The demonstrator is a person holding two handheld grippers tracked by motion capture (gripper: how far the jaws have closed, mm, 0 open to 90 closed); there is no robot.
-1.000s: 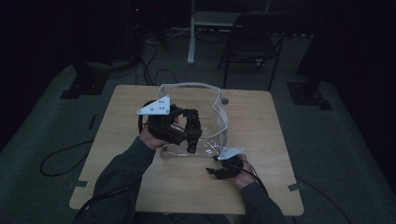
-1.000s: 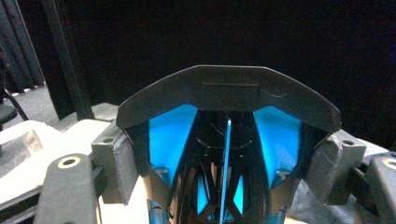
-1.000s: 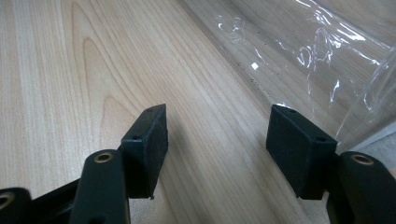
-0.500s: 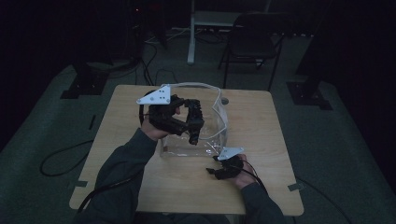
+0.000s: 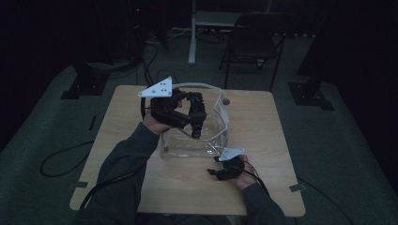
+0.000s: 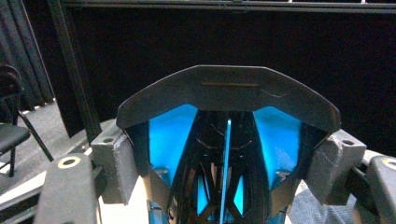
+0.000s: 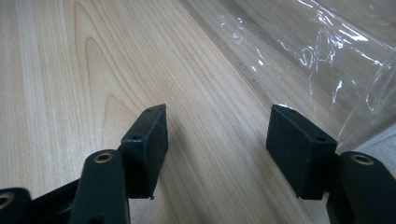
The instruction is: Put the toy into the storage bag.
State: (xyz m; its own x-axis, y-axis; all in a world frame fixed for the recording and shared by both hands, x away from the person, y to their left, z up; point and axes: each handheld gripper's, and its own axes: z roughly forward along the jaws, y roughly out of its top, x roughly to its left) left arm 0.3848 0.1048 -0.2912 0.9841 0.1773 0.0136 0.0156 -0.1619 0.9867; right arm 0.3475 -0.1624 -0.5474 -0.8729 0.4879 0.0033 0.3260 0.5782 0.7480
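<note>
My left gripper (image 5: 190, 115) is raised over the open top of a clear plastic bag (image 5: 187, 146) that stands on the wooden table (image 5: 267, 122). It is shut on a black object (image 5: 198, 111) whose kind I cannot make out. In the left gripper view that black object (image 6: 227, 93) has a curved top and bright blue inner parts, and the grey pads (image 6: 116, 161) press on its two sides. My right gripper (image 5: 219, 172) rests low on the table by the bag's near right corner. In the right gripper view it (image 7: 217, 140) stands open over bare wood, beside the clear plastic bag (image 7: 322, 51).
A dark chair (image 5: 256, 40) and a white post (image 5: 192, 33) stand behind the table. Black stand feet (image 5: 77, 89) and a loose cable (image 5: 61, 159) lie on the floor at the left. The room is dim.
The left hand has lifted the black object and carried it a little towards the far side, over the bag's opening. The right gripper has stayed where it was.
</note>
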